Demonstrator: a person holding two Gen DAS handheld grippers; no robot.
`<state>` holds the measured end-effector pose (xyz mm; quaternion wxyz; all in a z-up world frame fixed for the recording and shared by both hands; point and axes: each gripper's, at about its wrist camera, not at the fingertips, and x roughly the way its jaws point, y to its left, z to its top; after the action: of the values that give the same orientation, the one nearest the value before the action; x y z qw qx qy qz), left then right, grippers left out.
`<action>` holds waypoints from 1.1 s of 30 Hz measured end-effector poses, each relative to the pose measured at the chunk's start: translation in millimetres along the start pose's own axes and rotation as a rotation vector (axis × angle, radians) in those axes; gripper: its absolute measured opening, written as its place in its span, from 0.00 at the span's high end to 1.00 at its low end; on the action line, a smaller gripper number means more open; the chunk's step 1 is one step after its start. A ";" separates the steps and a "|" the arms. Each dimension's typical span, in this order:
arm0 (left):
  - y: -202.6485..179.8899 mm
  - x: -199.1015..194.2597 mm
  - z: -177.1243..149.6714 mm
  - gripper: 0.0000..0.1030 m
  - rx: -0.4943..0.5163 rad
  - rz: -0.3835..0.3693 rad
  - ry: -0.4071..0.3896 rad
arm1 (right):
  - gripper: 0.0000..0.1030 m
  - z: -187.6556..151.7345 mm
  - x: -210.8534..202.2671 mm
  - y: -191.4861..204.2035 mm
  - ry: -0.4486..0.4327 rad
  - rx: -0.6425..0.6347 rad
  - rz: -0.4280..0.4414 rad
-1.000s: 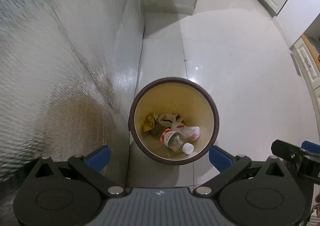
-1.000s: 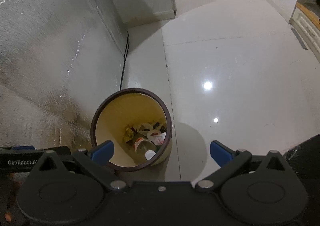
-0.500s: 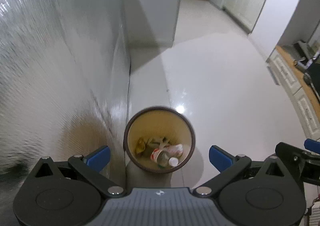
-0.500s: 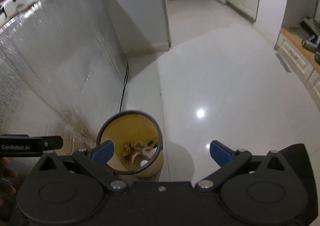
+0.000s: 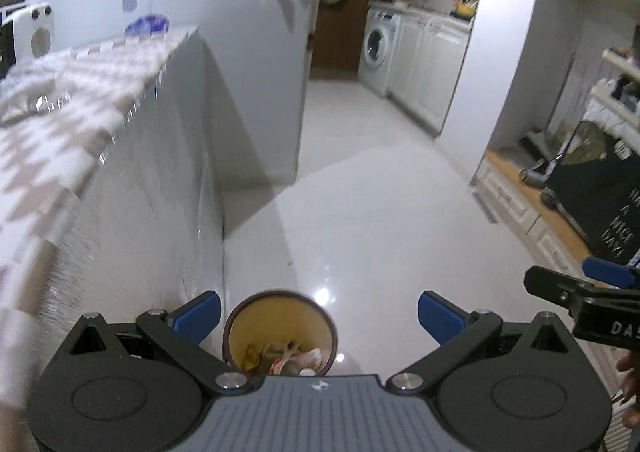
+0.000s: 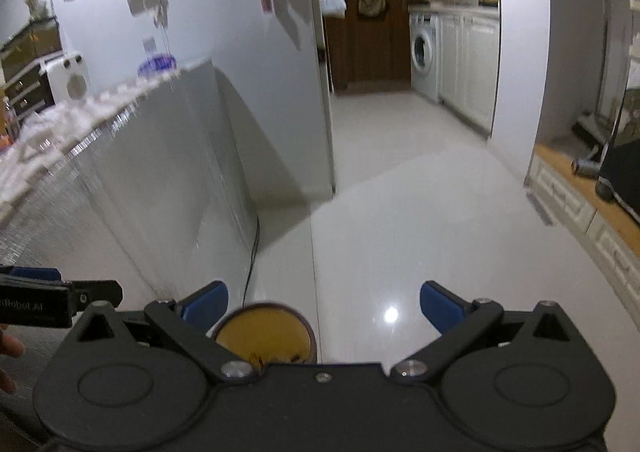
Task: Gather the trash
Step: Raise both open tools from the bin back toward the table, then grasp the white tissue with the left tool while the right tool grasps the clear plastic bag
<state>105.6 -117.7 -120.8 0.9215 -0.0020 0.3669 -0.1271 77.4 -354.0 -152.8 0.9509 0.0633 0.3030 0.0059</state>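
Note:
A round bin point(image 5: 280, 326) with a dark brown rim and yellow inside stands on the white floor beside a foil-covered counter. It holds a plastic bottle with a red label point(image 5: 298, 362) and crumpled wrappers. It also shows in the right wrist view point(image 6: 264, 332), half hidden by the gripper body. My left gripper point(image 5: 318, 316) is open and empty, high above the bin. My right gripper point(image 6: 324, 306) is open and empty, above and right of the bin. Each gripper shows at the edge of the other's view.
The foil-sided counter point(image 5: 132, 220) with a checked cloth on top runs along the left. A white wall point(image 5: 256, 64) stands behind it. A washing machine point(image 5: 376, 48) and white cabinets lie beyond. Low drawers point(image 6: 580, 216) line the right. A black cable point(image 6: 253, 252) runs down the counter.
Both grippers have risen and tilted up. The bin has slid to the bottom of both views and looks smaller; the counter top and kitchen have come into view.

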 end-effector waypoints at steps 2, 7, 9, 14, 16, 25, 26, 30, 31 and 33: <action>1.3 -15.8 3.6 0.00 0.008 -0.003 -0.034 | 0.00 4.6 -16.9 2.9 -0.038 -0.003 0.000; 12.9 -66.6 10.9 0.00 0.023 -0.005 -0.135 | 0.00 17.6 -49.8 16.2 -0.119 -0.035 0.031; 21.1 -86.2 15.1 0.00 0.018 -0.009 -0.171 | 0.00 25.6 -58.8 25.2 -0.152 -0.046 0.043; 50.5 -119.5 25.5 0.00 0.002 -0.031 -0.216 | 0.00 43.2 -78.0 51.8 -0.221 -0.061 0.122; 61.9 -130.7 29.4 0.00 0.013 -0.003 -0.236 | 0.00 50.9 -81.0 66.4 -0.239 -0.071 0.143; 142.8 -164.3 69.5 0.00 0.016 0.158 -0.319 | 0.00 86.7 -61.4 137.1 -0.270 -0.100 0.289; 152.9 -165.7 75.4 0.00 0.008 0.173 -0.326 | 0.00 90.1 -58.4 145.8 -0.271 -0.100 0.304; 195.0 -156.0 107.6 0.00 -0.031 0.232 -0.332 | 0.00 105.1 -41.1 175.9 -0.275 -0.110 0.348; 206.3 -151.2 116.6 0.00 -0.051 0.236 -0.327 | 0.00 109.0 -35.6 184.7 -0.279 -0.115 0.356; 228.2 -138.9 132.7 0.00 -0.095 0.229 -0.315 | 0.00 114.8 -25.9 198.8 -0.283 -0.122 0.364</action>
<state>151.5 123.9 47.9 0.9749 -0.0236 0.2214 -0.0023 127.9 -171.5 -20.5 0.9692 0.0592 0.1496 0.1865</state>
